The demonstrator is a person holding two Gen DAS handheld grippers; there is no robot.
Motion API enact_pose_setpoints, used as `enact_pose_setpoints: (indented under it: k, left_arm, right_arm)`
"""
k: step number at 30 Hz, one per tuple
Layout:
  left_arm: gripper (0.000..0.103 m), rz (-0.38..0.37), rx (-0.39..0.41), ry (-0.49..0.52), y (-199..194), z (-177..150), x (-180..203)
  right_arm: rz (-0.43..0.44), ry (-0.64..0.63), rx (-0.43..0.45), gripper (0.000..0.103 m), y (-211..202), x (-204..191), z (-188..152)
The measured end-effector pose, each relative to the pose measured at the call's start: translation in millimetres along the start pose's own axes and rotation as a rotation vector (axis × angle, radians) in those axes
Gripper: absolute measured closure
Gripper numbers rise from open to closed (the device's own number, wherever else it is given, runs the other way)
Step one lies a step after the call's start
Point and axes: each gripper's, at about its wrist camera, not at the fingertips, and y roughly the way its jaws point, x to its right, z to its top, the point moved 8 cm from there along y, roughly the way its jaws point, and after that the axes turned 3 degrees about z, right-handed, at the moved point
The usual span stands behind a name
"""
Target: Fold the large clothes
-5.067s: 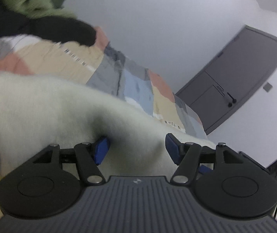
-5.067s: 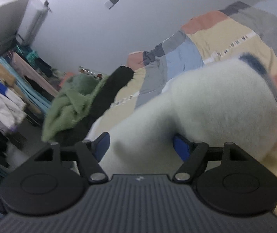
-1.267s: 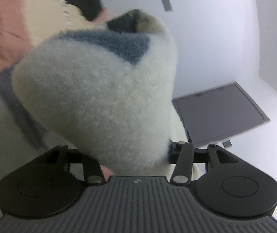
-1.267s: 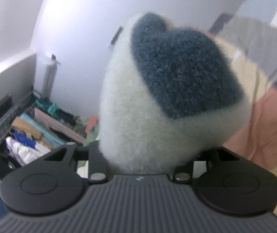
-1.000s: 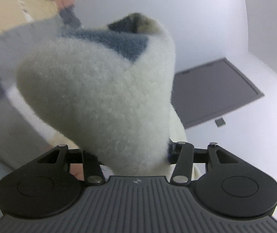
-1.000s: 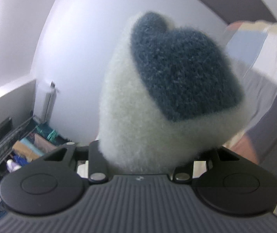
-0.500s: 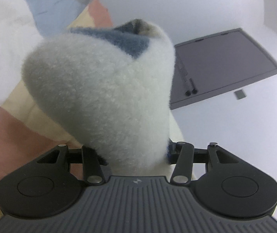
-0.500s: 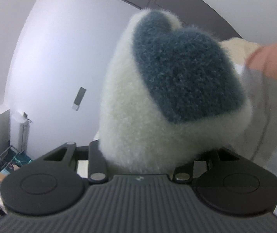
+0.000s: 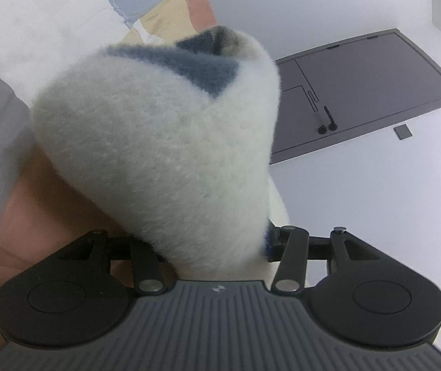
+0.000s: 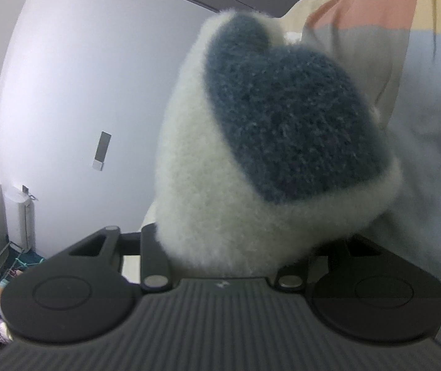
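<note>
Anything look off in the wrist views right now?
Nothing damaged or spilled. Each gripper, left and right, is clamped on a thick bunched wad of the fluffy cream garment, which blocks most of both views; the patchwork bedspread shows behind.

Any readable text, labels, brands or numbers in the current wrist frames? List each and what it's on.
No readable words or numbers in either view.
Left tool body: small pale logo mark, a symbol, not letters.
Right tool body: same small mark, no letters.
Wall plate: blank as far as can be seen.
Fleece garment, patchwork bedspread, grey door: no print visible.
</note>
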Motion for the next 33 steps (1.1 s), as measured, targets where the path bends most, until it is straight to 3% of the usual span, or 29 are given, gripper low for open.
enact_pose_setpoints:
  k: [9, 16, 23, 29, 33]
  left_arm:
    - [0.039, 0.018, -0.047, 0.018, 0.8, -5.0, 3.4]
    - [0.03, 0.034, -0.068, 0.004, -0.9, -9.3, -6.1]
    - [0.025, 0.062, -0.09, 0.034, -21.3, -16.7, -5.3]
    - [0.025, 0.176, -0.091, 0.18, -62.2, -23.0, 9.3]
    - [0.025, 0.258, -0.095, 0.381, -90.9, -29.6, 43.4]
  right_arm:
    - [0.02, 0.04, 0.0, 0.051, -28.9, 46.7, 10.2]
    - [0.013, 0.042, -0.006, 0.046, -22.4, 41.7, 20.5]
    - [-0.067, 0.022, -0.037, 0.037, -42.6, 41.9, 23.5]
    - [-0.191, -0.129, -0.072, 0.037, -80.8, 24.4, 19.2]
    - [-0.233, -0.231, -0.105, 0.037, -106.9, -2.1, 17.7]
